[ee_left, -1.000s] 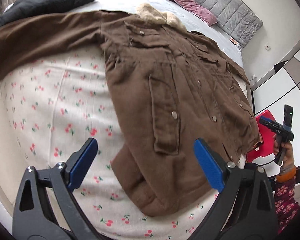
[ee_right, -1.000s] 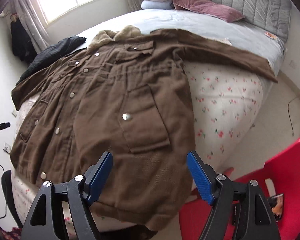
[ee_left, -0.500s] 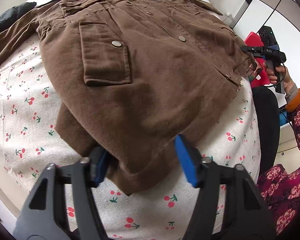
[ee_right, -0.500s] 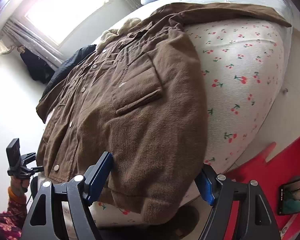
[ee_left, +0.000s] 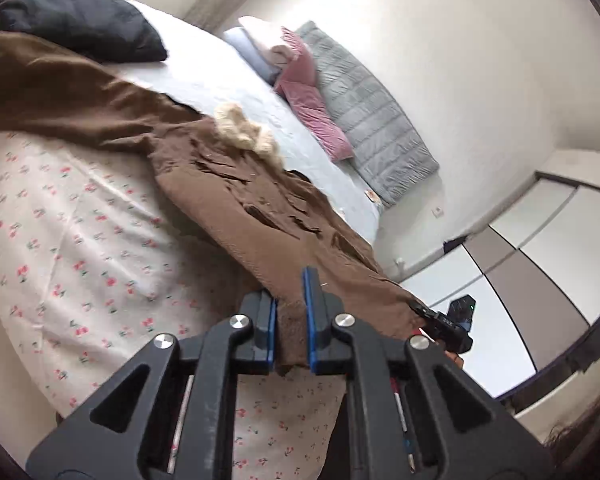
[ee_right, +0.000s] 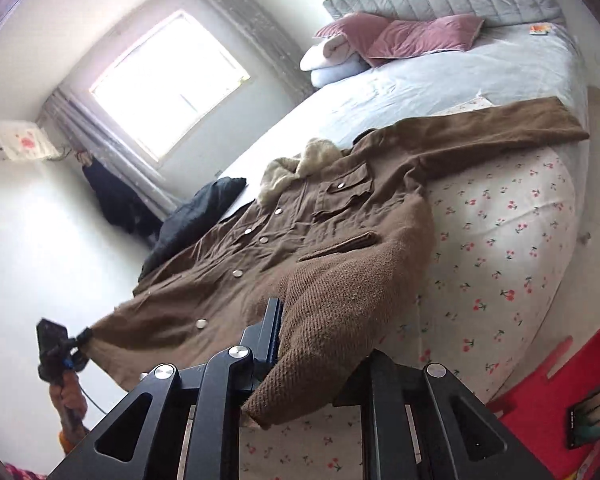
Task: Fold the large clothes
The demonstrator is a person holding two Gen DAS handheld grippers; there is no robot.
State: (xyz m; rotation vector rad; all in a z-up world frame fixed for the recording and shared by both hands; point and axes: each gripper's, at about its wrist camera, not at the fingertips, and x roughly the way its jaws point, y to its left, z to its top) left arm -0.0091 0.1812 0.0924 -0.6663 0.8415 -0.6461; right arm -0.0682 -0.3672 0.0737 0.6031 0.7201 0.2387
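Both grippers are closing on the brown coat's [ee_right: 300,248] hem: your left gripper [ee_left: 291,320] has a fold of the bottom corner pinched between its blue pads, and your right gripper [ee_right: 320,344] has the opposite corner bunched between its jaws, with the cloth hiding one pad. The bed [ee_right: 500,232] carries the coat, spread face up with its front buttoned, the fleece collar [ee_right: 296,168] toward the pillows [ee_right: 400,36] and one sleeve [ee_right: 500,124] stretched out sideways. You look to be starting the first fold, hem toward collar. Next, you need both corners lifted level and carried forward together, keeping the hem taut so the heavy fabric doesn't sag or slip free.
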